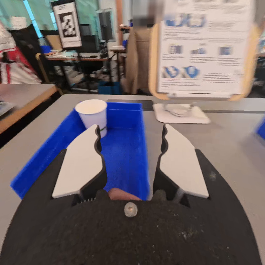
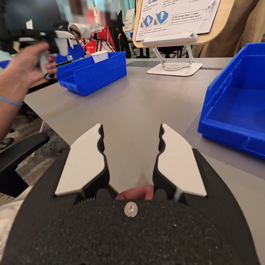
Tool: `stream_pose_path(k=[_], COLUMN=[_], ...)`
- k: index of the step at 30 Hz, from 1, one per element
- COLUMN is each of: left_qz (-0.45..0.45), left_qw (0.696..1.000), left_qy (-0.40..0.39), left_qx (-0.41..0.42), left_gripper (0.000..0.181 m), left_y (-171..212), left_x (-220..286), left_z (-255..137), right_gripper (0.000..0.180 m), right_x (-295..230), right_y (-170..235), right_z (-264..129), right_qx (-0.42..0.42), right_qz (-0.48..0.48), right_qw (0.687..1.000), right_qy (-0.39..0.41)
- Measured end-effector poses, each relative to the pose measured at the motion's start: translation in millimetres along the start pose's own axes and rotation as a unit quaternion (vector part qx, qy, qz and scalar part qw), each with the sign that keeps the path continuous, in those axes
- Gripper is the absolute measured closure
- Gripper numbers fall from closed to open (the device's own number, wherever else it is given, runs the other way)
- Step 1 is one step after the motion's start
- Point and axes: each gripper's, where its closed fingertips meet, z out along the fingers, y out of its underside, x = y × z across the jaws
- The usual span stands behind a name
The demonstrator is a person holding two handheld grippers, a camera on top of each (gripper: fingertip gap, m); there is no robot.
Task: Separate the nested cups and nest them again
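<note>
While left gripper [image 1: 130, 129] hangs over blue bin [image 1: 126, 150], jaws spread wide and empty, white cup [image 1: 93, 114] stands upright at bin's far left corner (one cup or nested stack, cannot tell). Advice: shift left, centre cup between fingers, squeeze gently on wall below rim. Right gripper [image 2: 131, 129] spread, empty, over grey table [image 2: 129, 100]; second blue bin [image 2: 236, 107] at right.

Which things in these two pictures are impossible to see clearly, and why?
- White cup, left wrist view: base hidden by a finger of the left hand-held gripper; whether it is one cup or several is unclear.
- Right blue bin, right wrist view: cut off by the edge.
- Instruction sheet, left wrist view: blurred.
</note>
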Motion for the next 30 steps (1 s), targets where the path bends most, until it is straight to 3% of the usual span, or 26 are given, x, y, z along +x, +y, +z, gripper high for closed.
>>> stream_pose_path(k=[6, 13, 23, 30], left_qz=[-0.020, -0.041, -0.016, 0.004], left_qw=[0.982, 0.959, 0.957, 0.985], left_qy=[-0.162, -0.230, -0.241, -0.140], left_qx=[-0.095, -0.163, -0.160, -0.096], left_gripper=[0.094, 0.087, 0.093, 0.096], left_y=[30, 73, 88, 47], left_x=[-83, -123, -136, -102], left_z=[118, 185, 212, 171], right_gripper=[0.106, 0.108, 0.110, 0.111], right_x=[-6, -4, -2, -4], right_y=[-6, 0, 11, 7], right_z=[-5, -2, 5, 1], right_qx=[0.008, -0.005, -0.023, -0.018], right_qz=[-0.027, -0.010, 0.010, 0.010], right_qw=[1.000, 1.000, 0.999, 1.000], right_qy=[0.000, -0.011, -0.019, -0.022])
